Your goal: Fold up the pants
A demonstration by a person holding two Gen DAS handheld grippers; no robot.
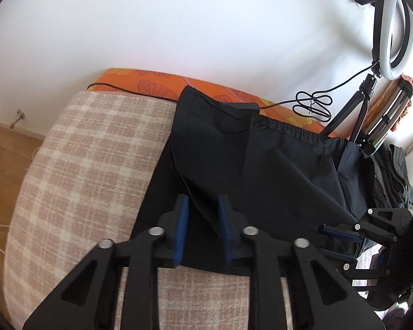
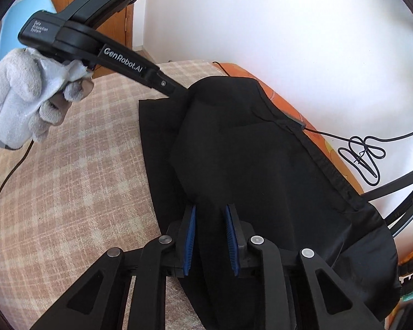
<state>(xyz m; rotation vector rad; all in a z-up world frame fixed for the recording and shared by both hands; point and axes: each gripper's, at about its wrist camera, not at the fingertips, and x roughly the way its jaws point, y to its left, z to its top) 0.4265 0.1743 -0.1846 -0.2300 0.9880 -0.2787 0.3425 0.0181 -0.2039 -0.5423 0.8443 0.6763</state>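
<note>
Black pants (image 1: 261,165) lie on a pink checked blanket (image 1: 96,151), with one layer folded over another; the elastic waistband runs along the far edge. My left gripper (image 1: 202,203) is open, its blue-padded fingers (image 1: 182,220) straddling a folded cloth edge without pinching it. My right gripper (image 2: 210,211) is open just above the pants (image 2: 261,178), nothing held. The right gripper also shows at the right edge of the left wrist view (image 1: 341,236). The left gripper's body (image 2: 118,60), held by a white-gloved hand (image 2: 22,96), reaches to the pants' far left edge, its fingertips hidden by cloth there.
An orange leaf-patterned sheet (image 1: 151,82) lies beyond the blanket against a white wall. A ring light (image 1: 393,27) on a tripod stands at the right with a coiled black cable (image 1: 314,104). Dark clothes (image 1: 396,178) are piled at far right. Wooden floor (image 1: 2,148) lies left.
</note>
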